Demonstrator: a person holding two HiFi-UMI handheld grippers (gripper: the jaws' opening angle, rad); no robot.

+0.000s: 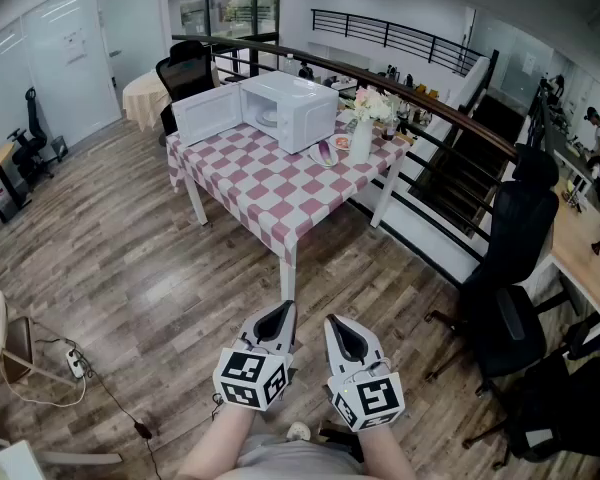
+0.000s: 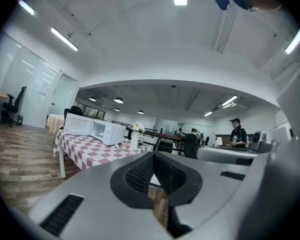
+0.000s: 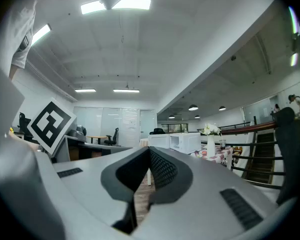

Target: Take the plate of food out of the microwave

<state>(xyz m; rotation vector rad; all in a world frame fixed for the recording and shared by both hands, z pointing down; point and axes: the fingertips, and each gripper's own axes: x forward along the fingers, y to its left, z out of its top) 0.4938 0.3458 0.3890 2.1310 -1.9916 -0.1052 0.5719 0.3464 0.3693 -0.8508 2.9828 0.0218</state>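
Note:
A white microwave (image 1: 298,106) stands on the far side of a table with a red-and-white checked cloth (image 1: 270,193). Its door (image 1: 208,115) is swung open to the left, and a pale plate (image 1: 271,118) shows dimly in the cavity. Both grippers are far from it, held low over the wooden floor at the bottom of the head view. My left gripper (image 1: 277,318) and right gripper (image 1: 340,330) are side by side, each shut with nothing in it. The microwave (image 2: 107,132) is small in the left gripper view beyond the shut tips (image 2: 153,154). It also shows (image 3: 186,142) past the right tips (image 3: 149,149).
A white vase of flowers (image 1: 362,133) and a small dish with something purple (image 1: 325,154) stand right of the microwave. A dark railing and stairwell (image 1: 450,158) run behind the table. Black office chairs (image 1: 510,258) stand right, a wooden chair and cable (image 1: 20,353) left. A person (image 2: 236,133) stands far off.

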